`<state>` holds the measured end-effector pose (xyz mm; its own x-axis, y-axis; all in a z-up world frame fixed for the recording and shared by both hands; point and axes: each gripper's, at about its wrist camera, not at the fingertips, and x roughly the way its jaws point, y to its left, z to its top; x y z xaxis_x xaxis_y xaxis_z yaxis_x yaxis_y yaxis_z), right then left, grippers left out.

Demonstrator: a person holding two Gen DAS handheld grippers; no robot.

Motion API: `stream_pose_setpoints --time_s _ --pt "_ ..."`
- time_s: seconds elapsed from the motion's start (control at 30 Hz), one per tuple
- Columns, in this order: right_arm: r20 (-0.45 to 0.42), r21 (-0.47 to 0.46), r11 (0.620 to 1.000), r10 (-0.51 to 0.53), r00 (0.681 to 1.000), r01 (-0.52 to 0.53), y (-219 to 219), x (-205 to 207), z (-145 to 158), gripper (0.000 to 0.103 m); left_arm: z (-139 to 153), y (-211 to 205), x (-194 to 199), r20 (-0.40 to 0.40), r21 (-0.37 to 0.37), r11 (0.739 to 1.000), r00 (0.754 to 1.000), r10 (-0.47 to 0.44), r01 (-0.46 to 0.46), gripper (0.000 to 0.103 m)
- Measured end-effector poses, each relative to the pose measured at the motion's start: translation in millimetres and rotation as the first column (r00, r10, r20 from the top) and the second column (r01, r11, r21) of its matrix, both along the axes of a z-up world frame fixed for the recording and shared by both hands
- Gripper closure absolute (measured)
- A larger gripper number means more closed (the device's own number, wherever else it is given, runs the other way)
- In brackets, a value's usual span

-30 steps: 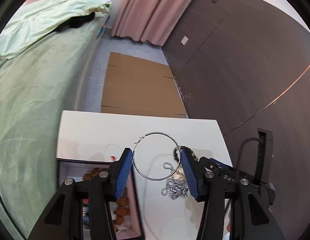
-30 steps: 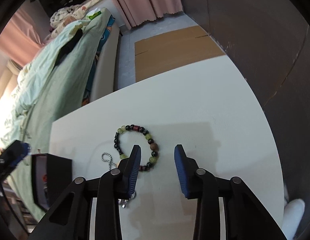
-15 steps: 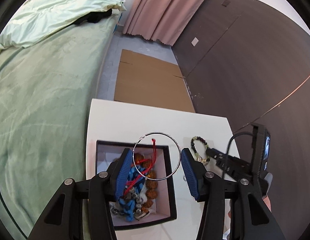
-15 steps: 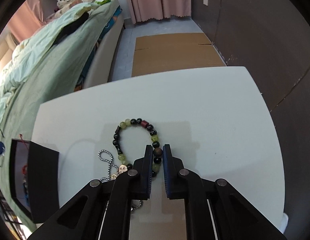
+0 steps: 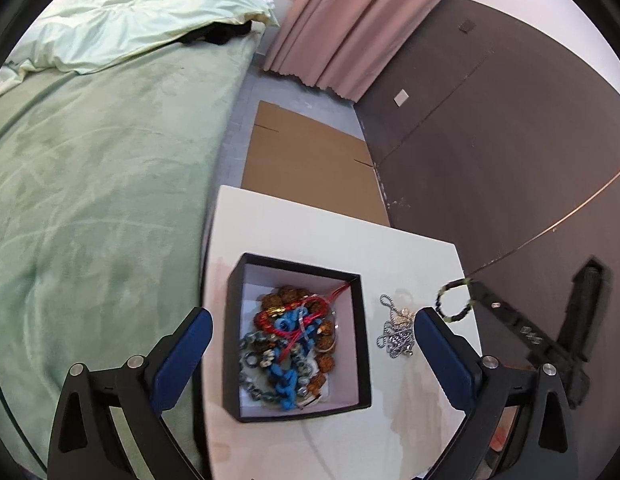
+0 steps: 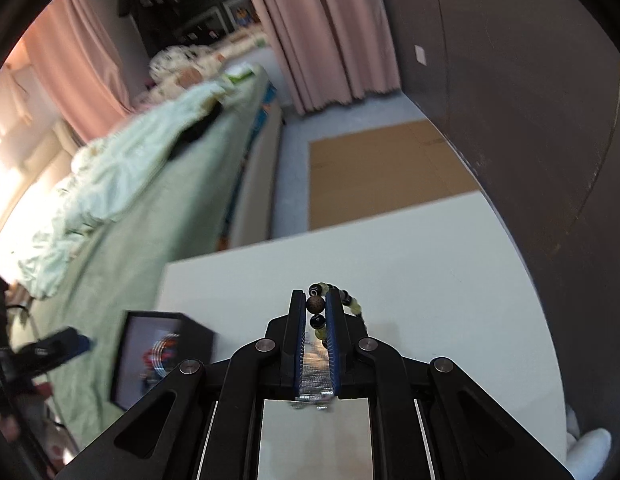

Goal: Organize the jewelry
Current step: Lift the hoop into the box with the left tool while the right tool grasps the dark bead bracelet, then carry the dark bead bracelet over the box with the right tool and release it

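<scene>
Bead bracelet [image 6: 318, 309] hanging pinched in right claw [image 6: 317, 312], blue pads closing on a brown bead and a dark one, rest of the loop drooping past the right pad above the white desk [image 6: 429, 264]; from the left wrist view, same bracelet [image 5: 453, 303] dangling clear of the desk surface. Judging it light, limp along the string, hard and round at each bead, so likely rolling or slipping under a loose pinch; gripping across a bead pair as now looking adequate. Left claw [image 5: 310, 340] standing wide open, holding nothing, hovering over the black box [image 5: 361, 360] already holding mixed beads and cords. Silver chain [image 5: 395, 332] lying in a heap beside the box, probably slithery, best taken at the bunched middle.
</scene>
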<state>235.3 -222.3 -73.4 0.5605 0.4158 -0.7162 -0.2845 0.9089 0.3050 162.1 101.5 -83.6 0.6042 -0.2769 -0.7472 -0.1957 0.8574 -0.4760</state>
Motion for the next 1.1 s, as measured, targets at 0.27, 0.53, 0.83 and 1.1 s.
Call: stream_pose_setpoints --time_s 0.27,0.53,0.83,1.1 --pt "0.122 0.144 0.982 0.103 0.987 -0.12 32 -37 41 0.092 2 17 -20 0.006 0.002 0.999 0.999 0.033 -0.033 0.002" --pt "0.123 0.182 0.955 0.214 0.969 -0.234 93 -53 40 0.092 3 46 -35 0.013 -0.008 0.997 0.997 0.083 -0.082 0.0" --pt "0.059 0.236 0.923 0.298 0.953 -0.303 141 -57 17 0.091 8 84 -47 0.034 -0.048 0.986 0.986 0.161 -0.16 0.0" --pt "-0.032 0.202 0.94 0.286 0.958 -0.274 140 -50 -2 0.047 6 96 -48 0.034 -0.061 0.981 0.982 0.186 -0.183 0.0"
